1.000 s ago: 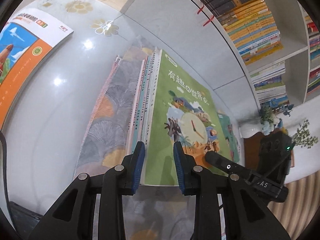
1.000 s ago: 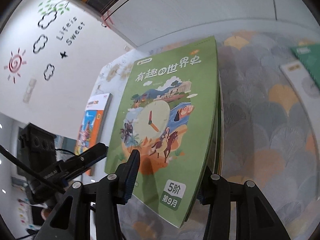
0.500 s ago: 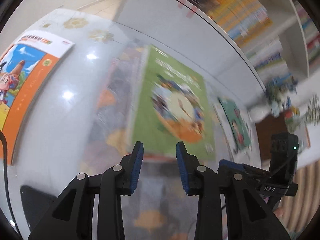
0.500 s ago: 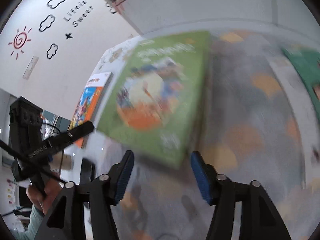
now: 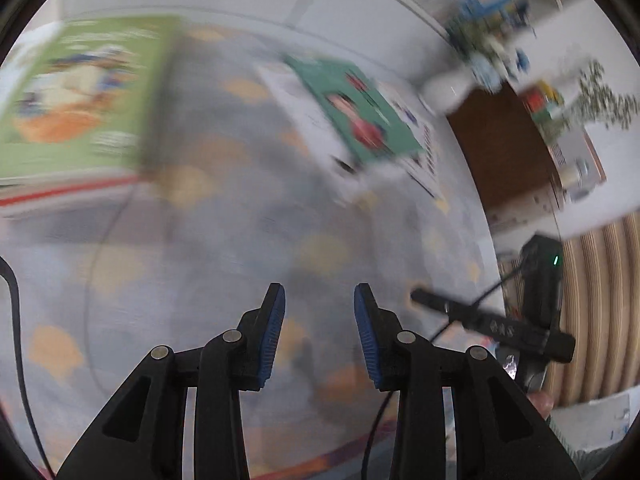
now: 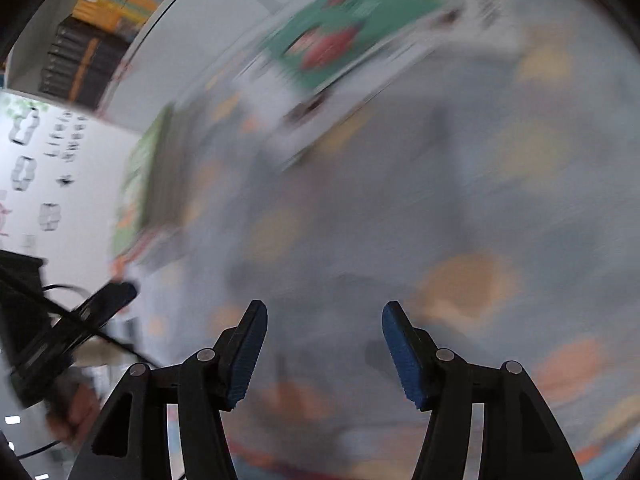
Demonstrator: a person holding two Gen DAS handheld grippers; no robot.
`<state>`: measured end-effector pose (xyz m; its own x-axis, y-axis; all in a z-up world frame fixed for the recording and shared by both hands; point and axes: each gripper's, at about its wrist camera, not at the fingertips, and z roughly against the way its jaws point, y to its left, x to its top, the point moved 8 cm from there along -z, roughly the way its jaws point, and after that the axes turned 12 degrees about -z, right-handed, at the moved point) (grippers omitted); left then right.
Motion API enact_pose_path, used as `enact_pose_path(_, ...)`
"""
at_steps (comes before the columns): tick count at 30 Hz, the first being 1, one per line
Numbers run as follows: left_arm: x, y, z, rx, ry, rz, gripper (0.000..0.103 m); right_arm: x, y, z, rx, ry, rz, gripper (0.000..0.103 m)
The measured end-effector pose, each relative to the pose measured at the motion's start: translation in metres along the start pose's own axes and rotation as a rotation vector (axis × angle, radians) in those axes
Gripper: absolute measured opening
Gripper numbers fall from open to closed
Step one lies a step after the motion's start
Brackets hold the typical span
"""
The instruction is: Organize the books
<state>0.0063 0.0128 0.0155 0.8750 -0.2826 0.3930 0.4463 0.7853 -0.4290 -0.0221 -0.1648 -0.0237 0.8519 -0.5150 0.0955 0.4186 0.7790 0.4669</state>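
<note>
Everything is motion-blurred. A stack topped by a green picture book (image 5: 80, 96) lies flat on the grey and orange patterned tablecloth (image 5: 280, 220), at the far left of the left wrist view. A teal book (image 5: 356, 108) rests on a white book (image 5: 416, 148) further right. My left gripper (image 5: 319, 292) is open over bare cloth, nothing between its blue pads. My right gripper (image 6: 324, 308) is open wider, also over cloth, with the teal book (image 6: 348, 28) ahead and the green stack (image 6: 144, 172) to its left. Each view shows the other gripper at its edge.
A bookshelf (image 6: 88, 40) full of books stands behind the table. A white vase (image 5: 444, 92) and a brown cabinet (image 5: 512, 152) lie beyond the table's right edge. A black cable (image 5: 12, 320) runs along the left side.
Both grippers let go of the green book stack, which now lies flat, and swung right across the table toward the teal book. Both jaws stand wider than before.
</note>
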Motion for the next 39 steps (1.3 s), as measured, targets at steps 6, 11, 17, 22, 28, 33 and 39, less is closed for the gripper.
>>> enact_pose_path(6, 0.004, -0.068, -0.037, 0.027, 0.026, -0.05, 0.033, 0.039, -0.073, 0.05, -0.219, -0.152, 0.086, 0.058)
enact_pose_path(11, -0.001, -0.079, -0.066, 0.103, 0.054, 0.002, 0.034, 0.053, -0.112, 0.058, -0.24, -0.17, 0.088, 0.058)
enact_pose_path(17, -0.01, -0.077, -0.074, 0.206, 0.041, 0.07, 0.034, 0.069, -0.123, 0.046, -0.25, -0.173, 0.127, 0.058)
enact_pose_path(22, -0.019, -0.062, -0.077, 0.244, 0.045, 0.141, 0.034, 0.073, -0.121, 0.037, -0.237, -0.153, 0.165, 0.06)
enact_pose_path(28, -0.048, -0.04, -0.08, 0.261, 0.056, 0.241, 0.041, 0.064, -0.113, 0.027, -0.246, -0.152, 0.25, 0.082)
enact_pose_path(33, -0.049, -0.043, -0.087, 0.228, 0.034, 0.238, 0.059, 0.057, -0.106, 0.016, -0.295, -0.136, 0.345, 0.094)
enact_pose_path(39, -0.022, -0.044, -0.084, 0.169, 0.006, 0.229, 0.058, 0.058, -0.101, 0.007, -0.307, -0.116, 0.391, 0.101)
